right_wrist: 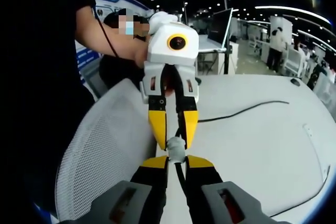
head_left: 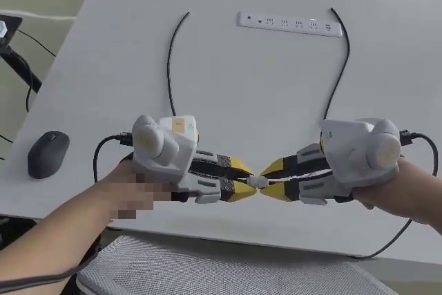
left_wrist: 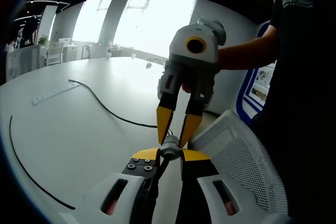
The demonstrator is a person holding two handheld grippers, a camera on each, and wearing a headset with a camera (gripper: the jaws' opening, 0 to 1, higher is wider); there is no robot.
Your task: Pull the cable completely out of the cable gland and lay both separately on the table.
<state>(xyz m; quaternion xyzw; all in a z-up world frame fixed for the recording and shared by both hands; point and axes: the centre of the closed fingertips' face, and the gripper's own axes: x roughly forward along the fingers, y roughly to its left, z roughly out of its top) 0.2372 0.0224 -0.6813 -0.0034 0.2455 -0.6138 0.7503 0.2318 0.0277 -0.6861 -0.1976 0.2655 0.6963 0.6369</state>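
1. The little grey cable gland (head_left: 257, 182) hangs at 6 o'clock, just inside the table (head_left: 228, 88)'s near edge, with the black cable (right_wrist: 181, 176) trailing off it.
2. Your left gripper (head_left: 247, 184) pinches the cable gland and your right gripper (head_left: 268, 181) squeezes the cable, tip to tip.
3. The smooth white top is open toward 12 o'clock, up to the power strip (head_left: 290, 23).

Cable gland (head_left: 257, 182) is tiny in the head view and mostly covered by the yellow tips of the left gripper (head_left: 247, 182) and right gripper (head_left: 268, 183) clamped on it. Can't tell how deep the cable (right_wrist: 181, 176) sits inside. Black lead (head_left: 169, 67): near end hidden behind left gripper. Power strip cord (head_left: 340, 74) disappears behind right gripper. Mesh chair (head_left: 207, 267) is cut off at the near edge.
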